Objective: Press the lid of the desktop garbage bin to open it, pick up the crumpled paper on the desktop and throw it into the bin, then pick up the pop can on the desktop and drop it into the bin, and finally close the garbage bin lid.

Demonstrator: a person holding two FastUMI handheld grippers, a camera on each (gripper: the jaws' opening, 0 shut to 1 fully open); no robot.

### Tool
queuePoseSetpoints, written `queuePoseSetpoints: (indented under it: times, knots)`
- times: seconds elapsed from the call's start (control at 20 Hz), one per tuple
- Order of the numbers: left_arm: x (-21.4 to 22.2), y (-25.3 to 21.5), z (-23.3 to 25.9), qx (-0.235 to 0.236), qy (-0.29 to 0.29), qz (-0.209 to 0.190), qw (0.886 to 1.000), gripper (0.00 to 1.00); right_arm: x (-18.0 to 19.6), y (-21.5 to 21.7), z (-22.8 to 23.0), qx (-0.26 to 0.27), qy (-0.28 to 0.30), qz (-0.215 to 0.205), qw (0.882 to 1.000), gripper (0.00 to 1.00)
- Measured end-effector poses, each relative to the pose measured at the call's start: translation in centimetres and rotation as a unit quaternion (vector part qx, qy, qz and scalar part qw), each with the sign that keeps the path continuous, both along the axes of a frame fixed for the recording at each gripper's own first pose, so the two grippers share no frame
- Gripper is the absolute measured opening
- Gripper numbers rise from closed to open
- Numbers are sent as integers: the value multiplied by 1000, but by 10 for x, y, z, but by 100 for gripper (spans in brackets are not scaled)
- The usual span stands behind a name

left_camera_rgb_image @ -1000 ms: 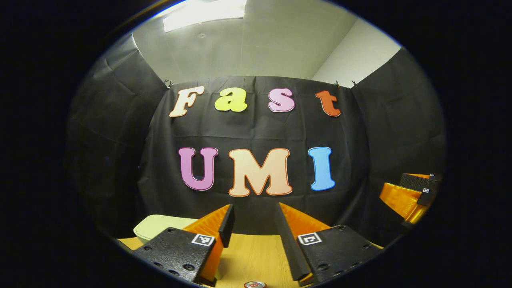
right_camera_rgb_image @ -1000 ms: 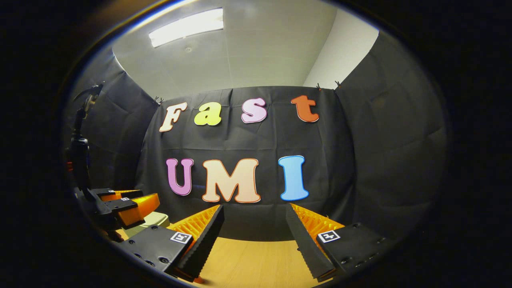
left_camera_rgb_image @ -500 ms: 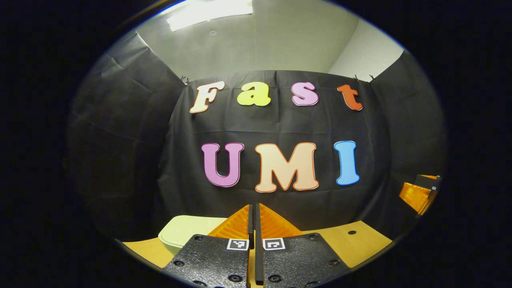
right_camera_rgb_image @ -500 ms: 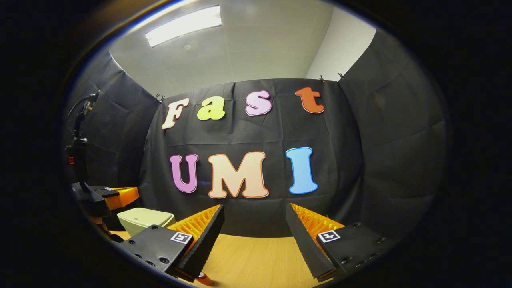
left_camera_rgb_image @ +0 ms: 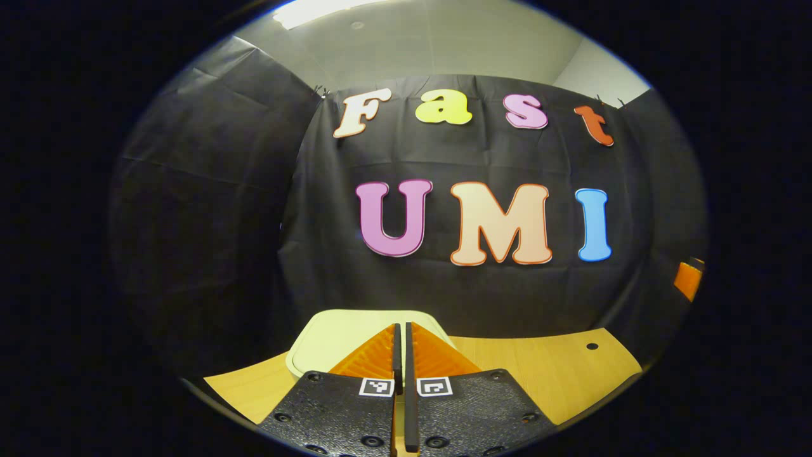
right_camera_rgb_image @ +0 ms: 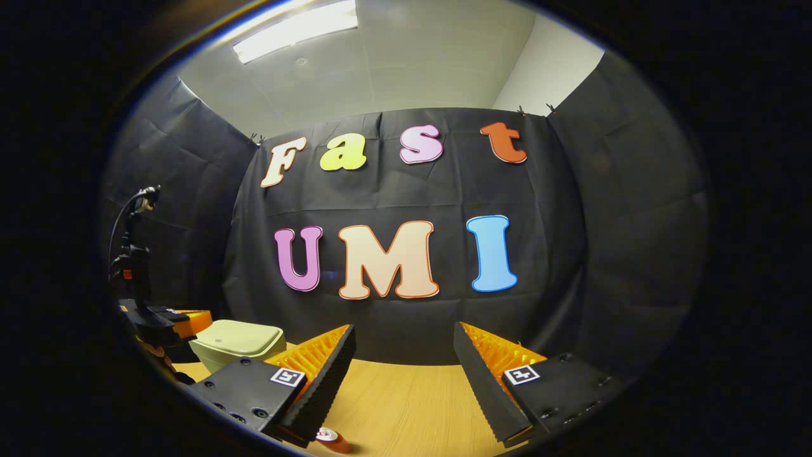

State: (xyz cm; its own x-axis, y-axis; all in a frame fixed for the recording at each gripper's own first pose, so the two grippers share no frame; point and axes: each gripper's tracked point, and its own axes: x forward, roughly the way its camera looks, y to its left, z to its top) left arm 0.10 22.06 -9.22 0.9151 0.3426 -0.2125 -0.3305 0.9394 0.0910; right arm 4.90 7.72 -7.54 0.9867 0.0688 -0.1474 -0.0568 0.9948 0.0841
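Since a second ago you have pressed your left claw [left_camera_rgb_image: 399, 333] together and swung it toward the bin [left_camera_rgb_image: 336, 336], which now sits dead ahead instead of off to one side.

Left gripper view: the two fingers meet with no gap and nothing between them, and their tips overlap the pale green lid [left_camera_rgb_image: 330, 330]. Whether they touch it or hang just above, you cannot tell from here. The lid lies flat and shut. The bin stands on the desk [left_camera_rgb_image: 545, 368] near its far edge, close to the cloth wall. At the right rim a sliver of your right claw [left_camera_rgb_image: 687, 279] shows, well apart from the bin.

Right gripper view: your right claw [right_camera_rgb_image: 404, 346] is spread wide and holds nothing, pointing over bare desk [right_camera_rgb_image: 412, 400] toward the far edge. The bin [right_camera_rgb_image: 238, 343] lies far to its left, lid [right_camera_rgb_image: 244, 333] flat, with your left claw [right_camera_rgb_image: 181, 317] just beside the bin's left end and slightly over it. A can [right_camera_rgb_image: 330, 437] lies at the near edge of the desk, by the right claw's left finger. The paper I could not find.

So the left claw is the nearer by far, and the lid lies straight along its line. Pressing the lid looks like the step in hand; a short push down and forward should do it.
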Motion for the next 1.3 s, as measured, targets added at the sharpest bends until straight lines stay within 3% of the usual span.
queuePoseSetpoints:
  times: [0.4,0.45,0.65,0.75,0.85,1.05,1.3]
  knots:
    - [5,36,-56,-36,51,17,998,0,4,20,-10,-17,8,-11,1000,97]
    - [8,39,-49,-28,28,10,999,0,4,24,-9,-15,9,-6,1000,97]
    - [6,37,-54,-70,-1,1,998,0,4,29,-4,-12,0,0,1000,98]
    - [8,34,-58,-4,10,-21,1000,0,1,34,-7,-13,1,9,1000,98]
    - [11,33,-47,35,2,-31,999,0,-1,35,-4,-11,-2,18,1000,98]
    - [19,7,-35,29,11,-66,997,0,-1,32,5,-9,-13,34,999,99]
    - [19,-23,32,22,-62,-83,994,2,-7,20,2,-5,-6,41,999,98]
